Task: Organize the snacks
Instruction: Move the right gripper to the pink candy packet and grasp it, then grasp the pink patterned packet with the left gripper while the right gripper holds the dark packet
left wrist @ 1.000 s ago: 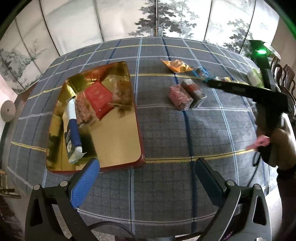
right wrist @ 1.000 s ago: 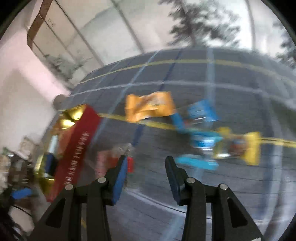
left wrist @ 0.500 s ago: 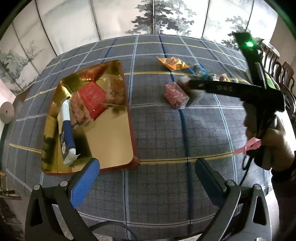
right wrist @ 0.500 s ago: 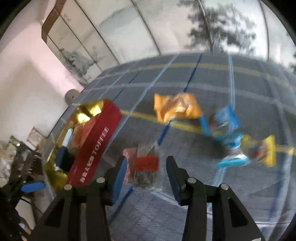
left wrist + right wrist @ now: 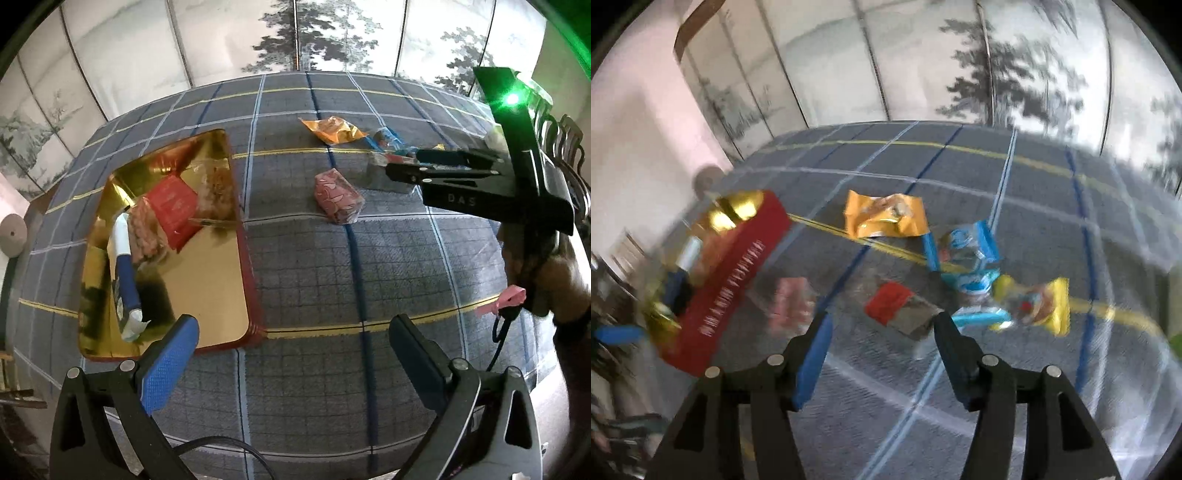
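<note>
My right gripper (image 5: 882, 332) spread, hovering over red-labelled snack packet (image 5: 899, 308); left gripper (image 5: 291, 343) spread, empty, near gold tin (image 5: 221, 280).

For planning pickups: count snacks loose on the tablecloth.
6: orange packet farthest, two blue wrappers, yellow wrapper rightmost, red-labelled packet before right gripper, pink packet nearest tin. Blur may hide more.

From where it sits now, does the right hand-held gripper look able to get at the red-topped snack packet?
Probably yes. The right hand-held gripper is open, with the red-topped snack packet lying just ahead between its fingers. Nothing lies across the path; the blue wrappers sit close beside it.
</note>
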The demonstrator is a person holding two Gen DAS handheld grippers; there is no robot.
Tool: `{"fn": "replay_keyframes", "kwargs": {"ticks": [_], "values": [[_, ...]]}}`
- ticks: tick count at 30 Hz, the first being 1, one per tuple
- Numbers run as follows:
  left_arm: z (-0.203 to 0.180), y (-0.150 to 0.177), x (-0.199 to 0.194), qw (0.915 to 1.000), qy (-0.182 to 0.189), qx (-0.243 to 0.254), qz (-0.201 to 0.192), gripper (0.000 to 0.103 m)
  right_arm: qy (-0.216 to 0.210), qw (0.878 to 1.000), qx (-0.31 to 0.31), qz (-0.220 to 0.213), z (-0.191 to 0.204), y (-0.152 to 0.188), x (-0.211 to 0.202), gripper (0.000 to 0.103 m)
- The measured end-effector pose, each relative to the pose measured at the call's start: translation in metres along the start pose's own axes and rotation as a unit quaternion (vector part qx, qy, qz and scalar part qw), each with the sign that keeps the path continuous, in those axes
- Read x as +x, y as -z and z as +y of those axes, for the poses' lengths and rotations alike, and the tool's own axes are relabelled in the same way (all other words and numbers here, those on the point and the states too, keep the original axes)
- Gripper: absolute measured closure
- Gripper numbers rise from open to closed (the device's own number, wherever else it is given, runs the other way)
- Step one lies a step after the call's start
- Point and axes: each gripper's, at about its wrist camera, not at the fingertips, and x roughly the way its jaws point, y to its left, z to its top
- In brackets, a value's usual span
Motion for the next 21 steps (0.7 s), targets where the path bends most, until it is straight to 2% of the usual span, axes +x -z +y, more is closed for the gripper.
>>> {"fn": "replay_keyframes", "kwargs": {"ticks": [4, 6, 8, 10, 11, 12, 14, 15, 18, 20, 21], "values": [[0.001, -0.002, 0.002, 1.0000, 0.002, -0.005, 0.003, 0.001, 0.022, 0.995, -0.096, -0.013, 0.013, -0.009, 0.002, 0.044], [0.001, -0.003, 0.004, 0.9999, 0.004, -0.008, 0.006, 0.001, 0.017, 0.990, -0.142, -0.001, 0.018, -0.016, 0.004, 0.044], [0.001, -0.004, 0.007, 0.9999, 0.006, -0.011, 0.008, 0.001, -0.011, 0.981, -0.192, 0.027, 0.024, -0.024, 0.011, 0.044], [0.001, -0.005, 0.009, 0.9998, 0.007, -0.013, 0.011, 0.001, -0.005, 0.970, -0.235, 0.059, 0.027, -0.030, 0.022, 0.044], [0.000, -0.006, 0.010, 0.9998, 0.007, -0.013, 0.012, 0.001, -0.018, 0.966, -0.242, 0.084, 0.027, -0.031, 0.030, 0.044], [0.000, -0.007, 0.011, 0.9998, 0.006, -0.013, 0.012, 0.001, -0.029, 0.961, -0.249, 0.112, 0.027, -0.032, 0.041, 0.047], [-0.002, -0.010, 0.010, 0.9999, 0.000, -0.009, 0.007, 0.002, -0.010, 0.956, -0.257, 0.139, 0.025, -0.029, 0.055, 0.058], [-0.002, -0.011, 0.010, 1.0000, -0.001, -0.007, 0.004, 0.002, -0.024, 0.963, -0.233, 0.133, 0.022, -0.033, 0.053, 0.077], [-0.003, -0.017, 0.004, 0.9999, 0.010, -0.005, -0.009, 0.003, -0.032, 0.972, -0.200, 0.123, 0.022, -0.022, 0.039, 0.076], [-0.006, -0.023, 0.000, 0.9997, 0.013, 0.000, -0.021, 0.003, -0.035, 0.982, -0.153, 0.104, 0.017, -0.003, 0.019, 0.076], [-0.006, -0.026, 0.001, 0.9997, 0.015, 0.002, -0.020, 0.003, -0.043, 0.990, -0.112, 0.079, 0.009, 0.013, 0.000, 0.076]]}}
